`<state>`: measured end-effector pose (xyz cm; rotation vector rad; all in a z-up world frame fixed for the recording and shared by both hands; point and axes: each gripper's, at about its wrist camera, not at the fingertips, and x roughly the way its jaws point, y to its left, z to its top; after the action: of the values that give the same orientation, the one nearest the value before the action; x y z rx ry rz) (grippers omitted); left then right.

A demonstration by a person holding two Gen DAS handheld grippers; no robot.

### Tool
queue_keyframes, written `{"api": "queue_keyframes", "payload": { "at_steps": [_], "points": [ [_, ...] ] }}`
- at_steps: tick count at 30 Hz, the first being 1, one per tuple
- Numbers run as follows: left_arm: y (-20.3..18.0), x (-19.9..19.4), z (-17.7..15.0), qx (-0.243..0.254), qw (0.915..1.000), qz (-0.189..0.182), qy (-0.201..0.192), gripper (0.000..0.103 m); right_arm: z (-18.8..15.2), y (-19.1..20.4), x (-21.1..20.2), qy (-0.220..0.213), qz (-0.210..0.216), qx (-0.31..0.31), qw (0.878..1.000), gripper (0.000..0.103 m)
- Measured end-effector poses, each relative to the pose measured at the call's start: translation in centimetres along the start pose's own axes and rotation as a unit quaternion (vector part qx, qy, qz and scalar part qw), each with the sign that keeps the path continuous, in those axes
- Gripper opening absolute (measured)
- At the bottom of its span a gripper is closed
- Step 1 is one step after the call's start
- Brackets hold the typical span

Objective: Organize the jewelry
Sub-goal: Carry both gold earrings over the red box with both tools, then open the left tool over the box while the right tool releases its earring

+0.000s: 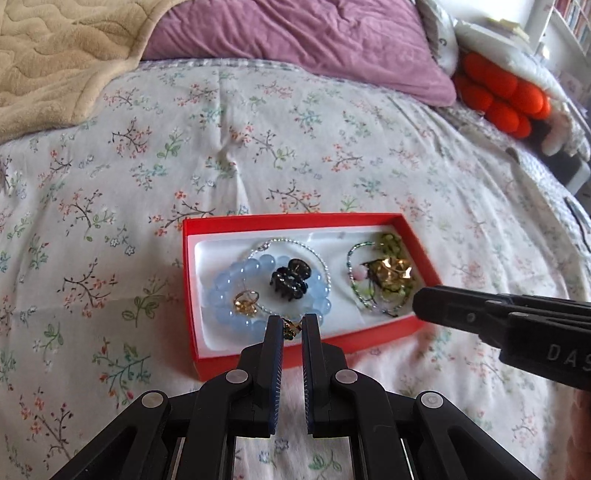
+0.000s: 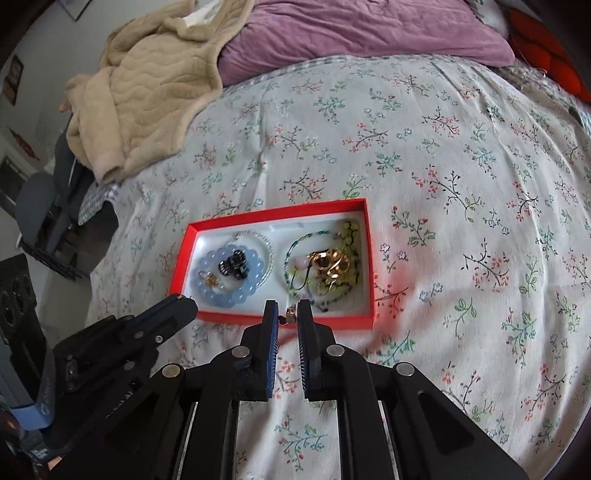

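A bedroom at home.
Floral-printed white quilt (image 1: 258,147) on the bed, purple pillow (image 1: 314,33) far, beige fleece blanket (image 2: 147,85) far left.

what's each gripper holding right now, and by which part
Left gripper: a small gold and green jewelry piece, pinched at the fingertips. Right gripper: a small gold piece, likewise at the tips. Which part of either cannot be told.

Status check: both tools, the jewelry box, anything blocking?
Left tool shut on small gold-green piece. Right tool shut on small gold piece. Red box open on bedspread, beads and clips inside. Nothing blocking.
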<state>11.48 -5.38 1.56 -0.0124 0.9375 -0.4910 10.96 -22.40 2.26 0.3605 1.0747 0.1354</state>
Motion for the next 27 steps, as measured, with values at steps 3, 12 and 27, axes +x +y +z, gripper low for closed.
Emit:
{"api": "queue_keyframes", "payload": {
  "at_steps": [3, 12, 27],
  "points": [
    [0.0, 0.8, 0.3, -0.002, 1.0000, 0.008, 0.002, 0.004, 0.5, -0.4, 0.7, 0.004, -0.002, 0.003, 1.000, 0.011],
    [0.4, 1.9, 0.8, -0.007, 0.9998, 0.019, 0.002, 0.005, 0.8, -0.7, 2.4, 0.020, -0.010, -0.002, 1.000, 0.011],
    [0.0, 1.1, 0.8, 0.011, 0.9994, 0.031, 0.001, 0.036, 0.6, -0.7, 1.3, 0.015, -0.010, -0.003, 1.000, 0.040]
  ]
}}
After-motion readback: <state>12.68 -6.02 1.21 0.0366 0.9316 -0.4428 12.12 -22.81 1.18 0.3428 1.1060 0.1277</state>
